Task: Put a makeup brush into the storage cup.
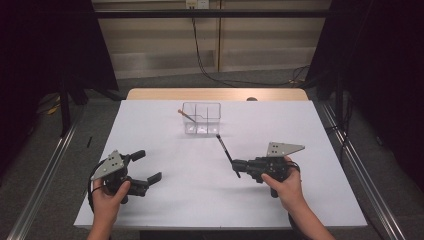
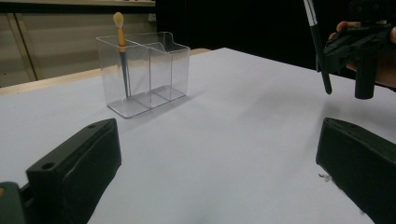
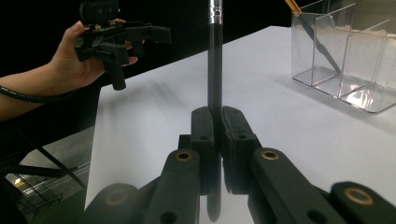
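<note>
I am holding a black brush (image 1: 227, 155) in the right gripper (image 1: 239, 165), whose fingers (image 3: 201, 140) are closing flat on its dark handle, pressed tight against it from both sides. In the right gripper view the handle is standing straight up between them, with a silver band near the top of the picture. From the high view the brush is slanting away from that gripper toward the far side of the surface (image 1: 190, 200), its far end lying short of the clear organizer (image 1: 201, 119) and apart from it.

That organizer is sitting on the white surface toward the far edge, roughly midway across. It is divided into compartments, and a second brush (image 2: 122, 53) with an orange handle and pale tip is leaning in the compartment at the left end as the high view shows it, its tip poking out above the rim.

My left gripper (image 1: 150, 167) is hanging low over the near left part of the surface, well apart from the organizer and from the black brush. Its fingers (image 2: 79, 168) are standing wide apart with nothing between them; in the left gripper view I am seeing bare surface in the gap.
</note>
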`<state>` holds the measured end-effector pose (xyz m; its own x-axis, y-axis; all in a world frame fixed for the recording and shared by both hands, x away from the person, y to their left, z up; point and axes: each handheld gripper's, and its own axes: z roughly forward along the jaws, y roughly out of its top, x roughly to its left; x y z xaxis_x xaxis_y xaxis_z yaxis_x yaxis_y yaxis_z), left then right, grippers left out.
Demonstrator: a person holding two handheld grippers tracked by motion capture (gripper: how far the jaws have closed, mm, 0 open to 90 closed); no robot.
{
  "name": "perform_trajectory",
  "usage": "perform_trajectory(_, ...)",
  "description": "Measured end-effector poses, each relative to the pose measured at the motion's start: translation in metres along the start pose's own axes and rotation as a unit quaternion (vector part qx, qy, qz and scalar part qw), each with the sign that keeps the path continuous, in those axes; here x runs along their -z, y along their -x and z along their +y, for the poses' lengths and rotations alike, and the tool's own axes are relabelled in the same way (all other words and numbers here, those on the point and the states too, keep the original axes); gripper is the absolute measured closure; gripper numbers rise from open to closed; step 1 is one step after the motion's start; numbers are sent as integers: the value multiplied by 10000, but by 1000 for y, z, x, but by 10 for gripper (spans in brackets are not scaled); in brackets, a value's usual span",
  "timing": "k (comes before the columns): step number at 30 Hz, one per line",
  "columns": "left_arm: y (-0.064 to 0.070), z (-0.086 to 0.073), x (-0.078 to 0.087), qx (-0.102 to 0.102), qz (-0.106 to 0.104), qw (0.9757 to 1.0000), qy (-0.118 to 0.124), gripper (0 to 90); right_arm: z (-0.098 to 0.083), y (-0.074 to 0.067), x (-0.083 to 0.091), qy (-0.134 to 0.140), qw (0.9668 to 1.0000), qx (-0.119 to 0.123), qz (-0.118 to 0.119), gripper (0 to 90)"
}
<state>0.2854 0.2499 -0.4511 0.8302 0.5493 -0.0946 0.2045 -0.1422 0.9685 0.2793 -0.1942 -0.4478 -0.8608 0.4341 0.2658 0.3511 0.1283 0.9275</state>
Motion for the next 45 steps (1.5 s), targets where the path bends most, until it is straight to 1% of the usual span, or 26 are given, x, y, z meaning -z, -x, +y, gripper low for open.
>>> perform_trajectory(8,2,-1,-4,42,-65,10000,-44,0,0,-3,-9,51,9999,23,96,849)
perform_trajectory(12,3,0,-7,149,-131,9998,37,0,1,-3,-10,66,9999,26,110,849)
perform_trajectory(16,4,1,-9,146,-177,9997,29,0,0,-2,-11,96,9999,16,107,849)
perform_trajectory(18,5,2,-11,187,-228,9995,57,0,1,-2,-11,98,9999,34,103,849)
perform_trajectory(20,7,3,-13,210,-255,9994,79,0,2,-2,-11,104,9999,50,127,849)
perform_trajectory(22,8,5,-16,166,-291,9994,75,0,3,-3,-12,111,9998,72,136,849)
perform_trajectory(24,10,6,-18,171,-323,9993,89,0,3,-3,-11,92,9998,75,127,849)
perform_trajectory(27,11,8,-21,233,-383,9989,150,0,2,-2,-11,121,9998,64,117,849)
perform_trajectory(28,11,9,-21,215,-385,9989,162,0,2,-2,-11,114,9999,49,112,849)
perform_trajectory(33,12,13,-25,279,-440,9984,231,0,2,-2,-11,129,9999,39,107,849)
perform_trajectory(37,15,15,-31,340,-529,9978,223,0,2,-2,-12,125,9999,38,99,849)
perform_trajectory(41,18,19,-36,330,-616,9973,210,0,2,-3,-12,136,9998,39,103,849)
perform_trajectory(45,21,22,-42,372,-679,9967,231,0,2,-4,-12,135,9998,44,104,849)
